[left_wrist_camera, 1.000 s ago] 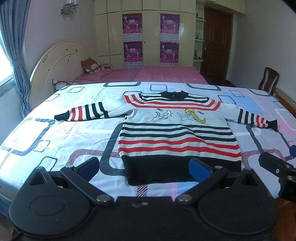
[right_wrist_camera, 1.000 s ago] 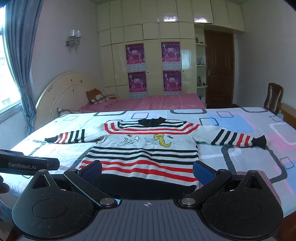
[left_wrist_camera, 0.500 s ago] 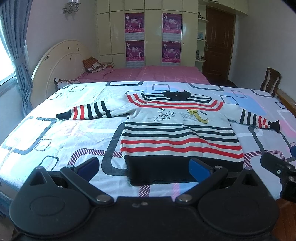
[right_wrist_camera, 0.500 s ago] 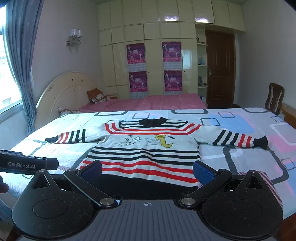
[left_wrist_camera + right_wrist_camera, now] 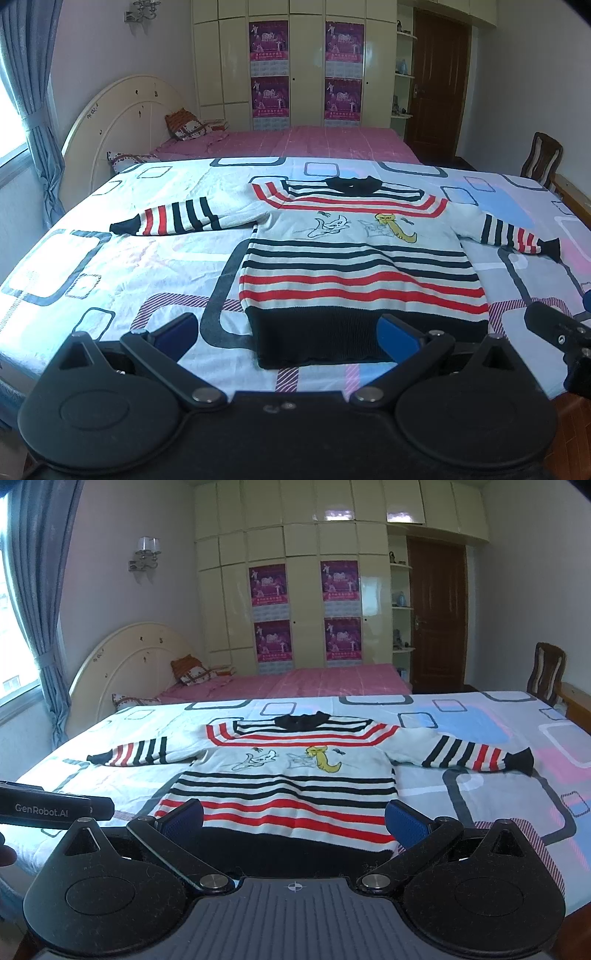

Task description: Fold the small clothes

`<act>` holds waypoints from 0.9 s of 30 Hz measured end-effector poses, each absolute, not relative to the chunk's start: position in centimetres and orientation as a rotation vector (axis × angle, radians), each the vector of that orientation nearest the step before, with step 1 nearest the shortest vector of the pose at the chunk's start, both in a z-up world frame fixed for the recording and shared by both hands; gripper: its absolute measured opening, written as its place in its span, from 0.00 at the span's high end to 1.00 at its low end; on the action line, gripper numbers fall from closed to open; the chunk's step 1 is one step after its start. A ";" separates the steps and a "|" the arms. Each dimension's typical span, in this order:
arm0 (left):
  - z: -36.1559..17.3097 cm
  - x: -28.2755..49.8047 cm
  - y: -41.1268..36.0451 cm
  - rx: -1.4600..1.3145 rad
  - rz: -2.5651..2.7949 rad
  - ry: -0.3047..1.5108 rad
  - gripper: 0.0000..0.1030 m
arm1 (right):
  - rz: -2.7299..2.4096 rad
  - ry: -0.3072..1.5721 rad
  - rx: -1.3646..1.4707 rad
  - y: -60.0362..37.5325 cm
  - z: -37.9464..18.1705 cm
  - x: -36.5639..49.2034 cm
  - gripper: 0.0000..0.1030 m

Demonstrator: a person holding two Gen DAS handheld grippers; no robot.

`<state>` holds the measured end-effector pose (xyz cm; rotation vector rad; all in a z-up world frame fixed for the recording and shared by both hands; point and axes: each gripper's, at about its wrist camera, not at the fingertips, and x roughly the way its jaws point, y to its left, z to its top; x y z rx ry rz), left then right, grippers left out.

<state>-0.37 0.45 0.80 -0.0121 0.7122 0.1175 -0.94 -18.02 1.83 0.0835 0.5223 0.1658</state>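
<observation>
Striped sweater (image 5: pixel 354 266) — beyond spread fingers (image 5: pixel 397 338)

My left gripper (image 5: pixel 284 334) is matte black, with two round housings, silver pivot screws and blue pads (image 5: pixel 397 338). My right gripper (image 5: pixel 294 819) matches, plus a ribbed grey centre plate bearing a crosshair mark. White "GenRobot.AI" lettering runs along the left gripper's side.

In the right wrist view the sweater (image 5: pixel 280 775) loses the middle of its black hem behind the right gripper (image 5: pixel 293 818) body. At nine o'clock the left gripper (image 5: pixel 55 808) is cut by the edge. In the left wrist view the chair (image 5: pixel 541 157) at three o'clock is half hidden by the bed (image 5: pixel 110 258). Poster (image 5: pixel 268 40) print is too small to read.
</observation>
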 end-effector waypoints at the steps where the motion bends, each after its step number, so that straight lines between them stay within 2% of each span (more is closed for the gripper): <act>1: 0.8 -0.3 0.4 -0.013 0.118 0.713 0.00 | 0.165 0.524 0.085 -18.0 1.8 -0.9 0.00; 27: 0.1 1.9 1.1 -0.018 0.133 0.737 0.00 | 0.152 0.543 0.100 -18.5 1.1 1.3 0.00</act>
